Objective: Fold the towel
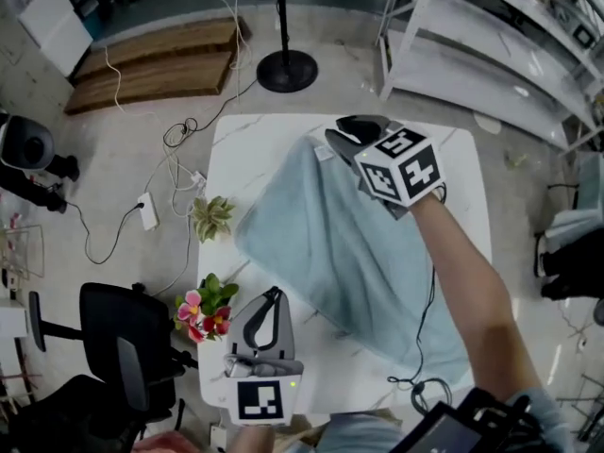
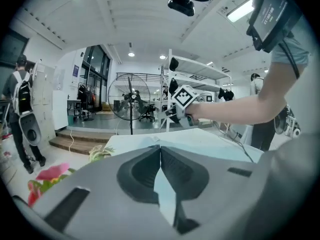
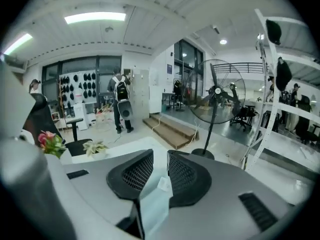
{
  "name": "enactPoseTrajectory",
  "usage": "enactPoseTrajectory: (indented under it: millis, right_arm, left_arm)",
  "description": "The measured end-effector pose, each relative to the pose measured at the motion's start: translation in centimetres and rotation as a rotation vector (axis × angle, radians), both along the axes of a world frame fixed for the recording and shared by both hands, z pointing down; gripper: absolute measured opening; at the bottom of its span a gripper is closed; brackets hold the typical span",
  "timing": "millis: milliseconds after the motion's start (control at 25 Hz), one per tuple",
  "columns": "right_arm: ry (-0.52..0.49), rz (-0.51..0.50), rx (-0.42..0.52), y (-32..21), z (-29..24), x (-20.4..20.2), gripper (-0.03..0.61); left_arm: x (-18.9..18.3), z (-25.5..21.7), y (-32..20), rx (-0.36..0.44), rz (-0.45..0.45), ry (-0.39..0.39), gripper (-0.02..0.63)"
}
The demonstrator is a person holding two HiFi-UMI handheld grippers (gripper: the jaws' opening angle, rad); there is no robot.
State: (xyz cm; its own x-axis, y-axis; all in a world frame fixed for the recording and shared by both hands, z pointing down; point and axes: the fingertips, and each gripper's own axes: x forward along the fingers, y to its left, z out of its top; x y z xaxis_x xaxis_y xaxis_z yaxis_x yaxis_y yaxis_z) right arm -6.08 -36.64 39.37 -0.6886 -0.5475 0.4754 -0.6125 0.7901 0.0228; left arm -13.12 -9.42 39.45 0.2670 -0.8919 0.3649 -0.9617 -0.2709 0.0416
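Observation:
A light blue towel (image 1: 349, 253) lies spread slantwise on the white table (image 1: 245, 149). My right gripper (image 1: 347, 138) hovers over the towel's far corner, where a white label (image 3: 163, 184) shows. In the right gripper view its jaws (image 3: 160, 156) stand apart. The towel's corner (image 3: 152, 209) shows in the gap, and the pads do not press on it. My left gripper (image 1: 273, 295) is near the table's front left, just beside the towel's near edge. Its jaws (image 2: 160, 149) meet tip to tip, with pale blue towel (image 2: 165, 194) showing through the slot below them.
Pink flowers (image 1: 203, 314) and a small green plant (image 1: 212, 217) stand by the table's left edge. A black cable (image 1: 420, 347) trails over the towel's near end. Beyond the table are a fan stand (image 1: 286, 69), white shelving (image 1: 500, 45) and a black chair (image 1: 123, 347). A person with a backpack (image 3: 121, 101) stands far off.

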Motion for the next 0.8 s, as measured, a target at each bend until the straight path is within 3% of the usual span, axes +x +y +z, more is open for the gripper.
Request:
enactPoseTrajectory:
  millis: [240,360,560,800]
  right_arm:
    - [-0.008,0.100,0.033,9.3,-6.2,11.0,0.098]
    - [0.026,0.198,0.017,15.3,-6.0,17.8,0.098]
    - [0.059,0.351,-0.105,26.5,0.2,25.4,0.098]
    - [0.110,0.462,-0.273,38.3,8.6,27.9,0.098]
  left_arm:
    - [2.3,2.2,-4.2,0.026,0.064,-0.033,0.009]
    - [2.8,4.4,-5.8,-0.026,0.077,-0.063,0.009]
    - [1.5,8.4,-7.7,-0.126,0.047,-0.093,0.009]
    - [-1.0,9.7,-8.2,-0.226,-0.005,-0.156,0.009]
